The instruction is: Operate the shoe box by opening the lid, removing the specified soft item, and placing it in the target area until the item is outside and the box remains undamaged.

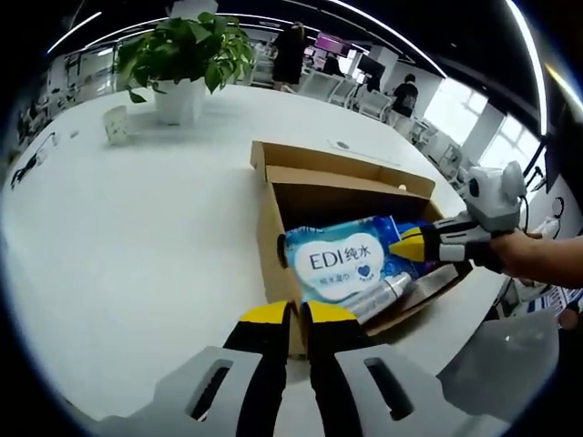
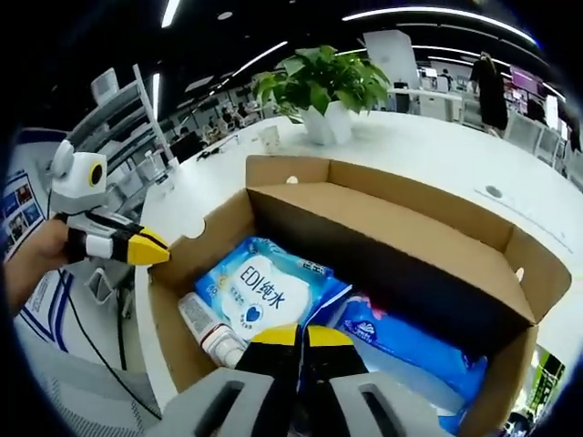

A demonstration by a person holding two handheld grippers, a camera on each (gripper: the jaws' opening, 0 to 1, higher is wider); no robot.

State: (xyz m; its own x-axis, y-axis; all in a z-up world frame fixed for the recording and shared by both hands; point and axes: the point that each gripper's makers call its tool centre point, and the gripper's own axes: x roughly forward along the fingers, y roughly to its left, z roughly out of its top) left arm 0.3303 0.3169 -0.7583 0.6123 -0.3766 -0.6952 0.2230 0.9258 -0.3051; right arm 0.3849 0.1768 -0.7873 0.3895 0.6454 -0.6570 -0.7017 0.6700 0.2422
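Note:
The brown cardboard shoe box (image 1: pixel 273 228) lies on the white table with its lid (image 1: pixel 337 159) folded back at the far side. A blue and white wipes pack (image 1: pixel 332 264) is tilted up in the box, and my right gripper (image 1: pixel 401 246) is shut on its edge. In the right gripper view the pack (image 2: pixel 260 291) sits just ahead of that gripper (image 2: pixel 302 335), whose jaws are close together. My left gripper (image 1: pixel 301 314) is shut on the box's near wall; it shows as well at the box's rim (image 2: pixel 159 248).
A silver bottle (image 1: pixel 383 296) and a second blue pack (image 2: pixel 410 341) lie in the box. A potted plant (image 1: pixel 187 55) and a small white cup (image 1: pixel 116 123) stand far off on the table (image 1: pixel 137 228). Chairs and people are behind.

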